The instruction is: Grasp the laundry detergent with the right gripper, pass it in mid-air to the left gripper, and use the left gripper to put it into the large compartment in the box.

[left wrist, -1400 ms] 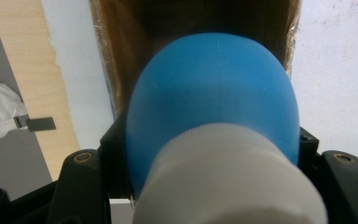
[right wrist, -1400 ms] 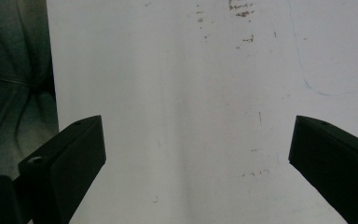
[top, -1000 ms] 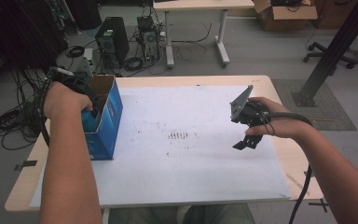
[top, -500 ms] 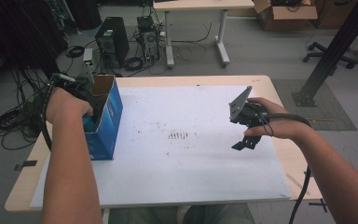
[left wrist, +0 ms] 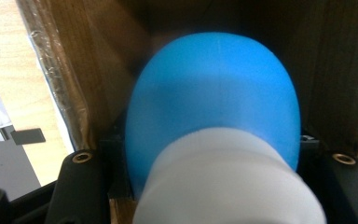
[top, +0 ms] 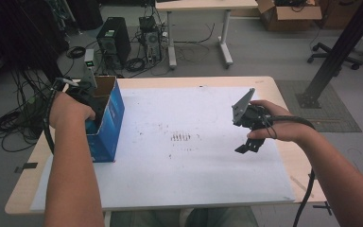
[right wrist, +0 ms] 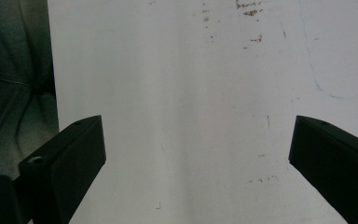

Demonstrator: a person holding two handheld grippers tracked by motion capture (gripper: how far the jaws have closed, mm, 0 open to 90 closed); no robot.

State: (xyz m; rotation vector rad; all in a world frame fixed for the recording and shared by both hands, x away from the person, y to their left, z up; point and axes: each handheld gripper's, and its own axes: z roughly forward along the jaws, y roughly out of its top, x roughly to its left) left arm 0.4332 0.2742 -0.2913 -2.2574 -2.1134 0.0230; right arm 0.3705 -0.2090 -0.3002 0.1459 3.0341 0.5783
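A person sits at a light wooden table (top: 274,85) covered by a large white sheet (top: 189,175), a two-jaw gripper in each hand.

The left gripper (top: 86,105) is lowered into an open cardboard box (top: 111,120) with blue outer sides, which stands on the left part of the sheet. From above, the left hand (top: 66,109) covers most of the tool, and the jaw tips are down inside the box, hidden by its wall. In the left gripper view the jaws are closed on a blue rounded object with a white lower part (left wrist: 214,107). The object sits squarely between the jaws and bulges forward from them, with the brown inner walls of the box close around it on both sides and behind it. What the object is, I cannot tell.

The right gripper (top: 248,144) is held well away from the box, over the right part of the sheet, jaws pointing down toward the person's side. The grey three-cornered plate (top: 242,105) on top tilts up, and a black cable (top: 307,189) trails along the forearm. In the right gripper view the two black jaws stand wide apart, nothing between them, with bare white sheet below marked by small dark specks. A patch of similar specks (top: 182,138) lies on the sheet between the two grippers.
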